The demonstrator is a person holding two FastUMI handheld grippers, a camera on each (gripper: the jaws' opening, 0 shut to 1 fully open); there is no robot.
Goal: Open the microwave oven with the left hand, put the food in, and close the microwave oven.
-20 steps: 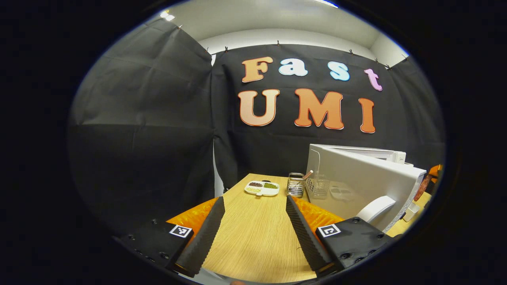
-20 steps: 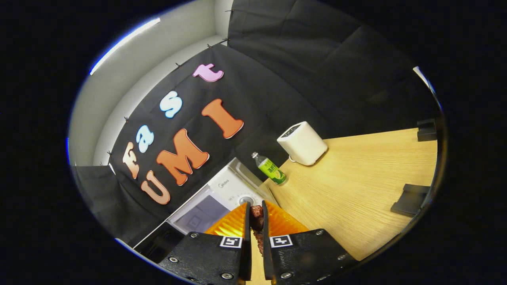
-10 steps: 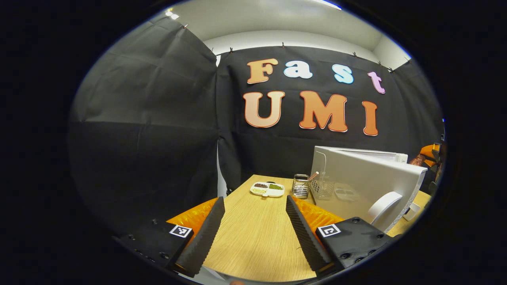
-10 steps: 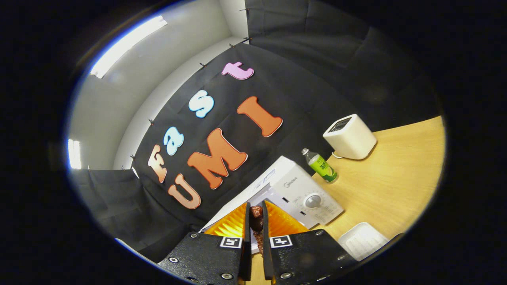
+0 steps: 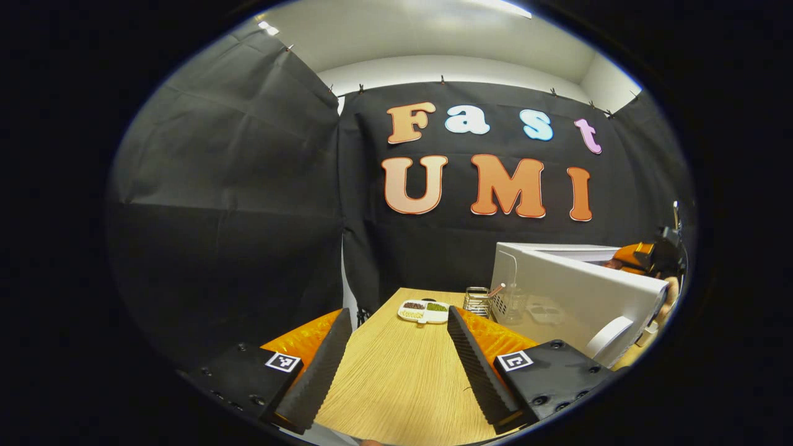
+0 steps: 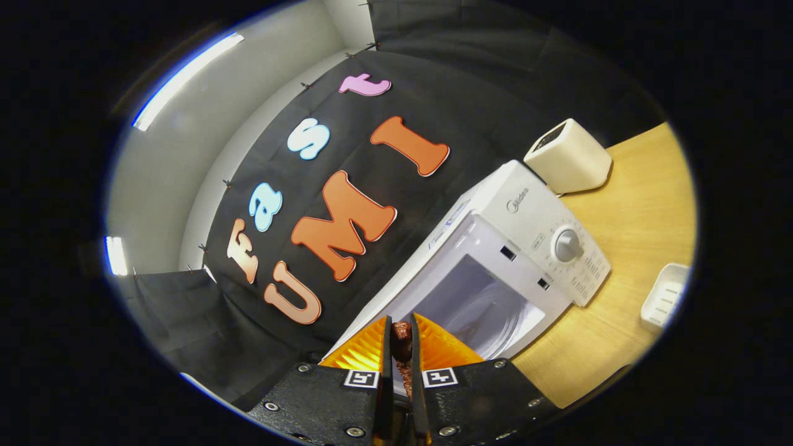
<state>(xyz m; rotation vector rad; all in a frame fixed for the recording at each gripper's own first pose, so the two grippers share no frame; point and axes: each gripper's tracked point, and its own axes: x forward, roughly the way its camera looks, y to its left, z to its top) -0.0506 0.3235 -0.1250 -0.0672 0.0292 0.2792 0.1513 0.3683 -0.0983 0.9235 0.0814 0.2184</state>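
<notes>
With the microwave door swung open, right tongs clamp the food facing the cavity, ready to load; left tongs gape apart w/ nothing held.

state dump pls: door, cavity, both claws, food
microwave door: swung open
microwave cavity: open, no food seen inside yet
left claw: open, holding nothing
right claw: shut on the food, pointed at the cavity
divided dish: on the table, compartments filled
</notes>
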